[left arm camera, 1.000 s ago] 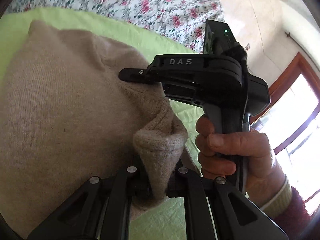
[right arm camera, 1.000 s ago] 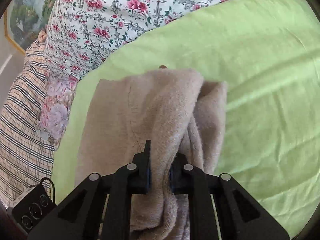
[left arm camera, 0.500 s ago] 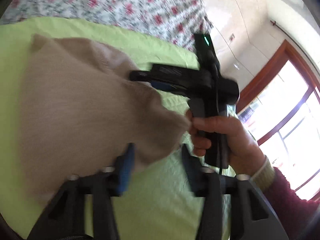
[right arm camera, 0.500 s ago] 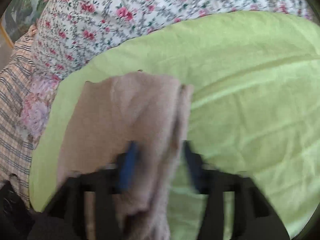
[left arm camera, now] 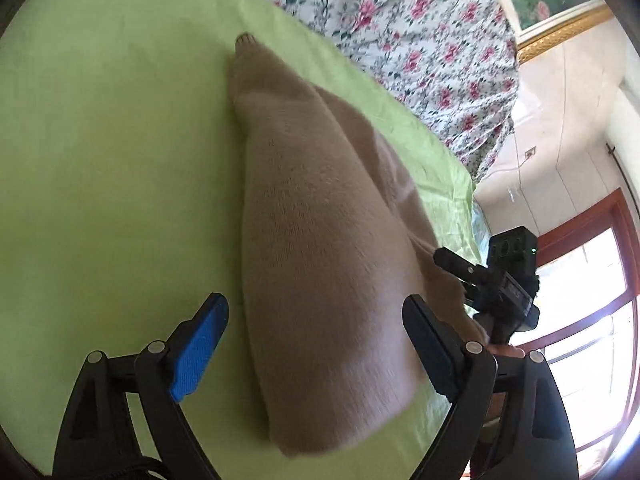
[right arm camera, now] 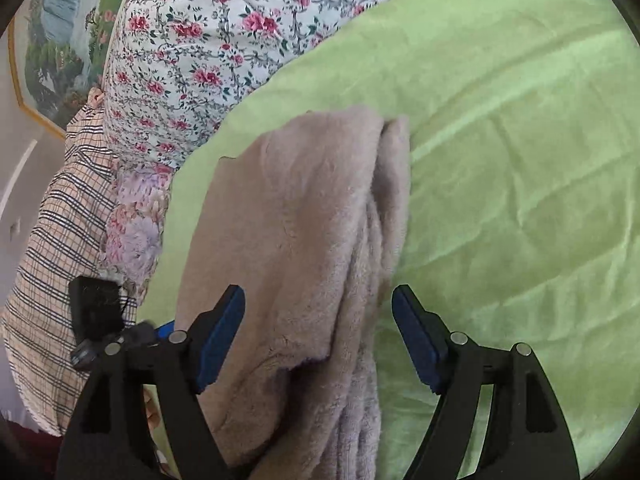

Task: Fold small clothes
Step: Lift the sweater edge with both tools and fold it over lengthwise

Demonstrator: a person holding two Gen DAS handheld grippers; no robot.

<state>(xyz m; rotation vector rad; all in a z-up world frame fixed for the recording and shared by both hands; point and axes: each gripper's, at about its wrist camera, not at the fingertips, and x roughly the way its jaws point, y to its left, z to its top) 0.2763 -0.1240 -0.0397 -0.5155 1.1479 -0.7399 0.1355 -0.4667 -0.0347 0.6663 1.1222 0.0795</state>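
A beige knit garment [left arm camera: 320, 248] lies folded in layers on the green sheet [left arm camera: 100, 160]. My left gripper [left arm camera: 316, 340] is open, its blue-padded fingers wide on either side of the garment's near end, holding nothing. In the right wrist view the same garment [right arm camera: 304, 240] shows its fleecy layers stacked. My right gripper [right arm camera: 320, 332] is open too, fingers spread over the garment's near edge. The right gripper also shows in the left wrist view [left arm camera: 500, 280], at the garment's right side.
A floral quilt [right arm camera: 208, 40] and a plaid cloth [right arm camera: 52, 248] lie beyond the green sheet [right arm camera: 520, 160]. A framed picture [right arm camera: 52, 40] hangs on the wall. A wood-framed window [left arm camera: 592, 300] is to the right. The left gripper's body [right arm camera: 96, 320] shows at the left.
Both grippers were shut on the beige garment a second ago. Both have opened and let it drop flat on the sheet, then drawn back a little.
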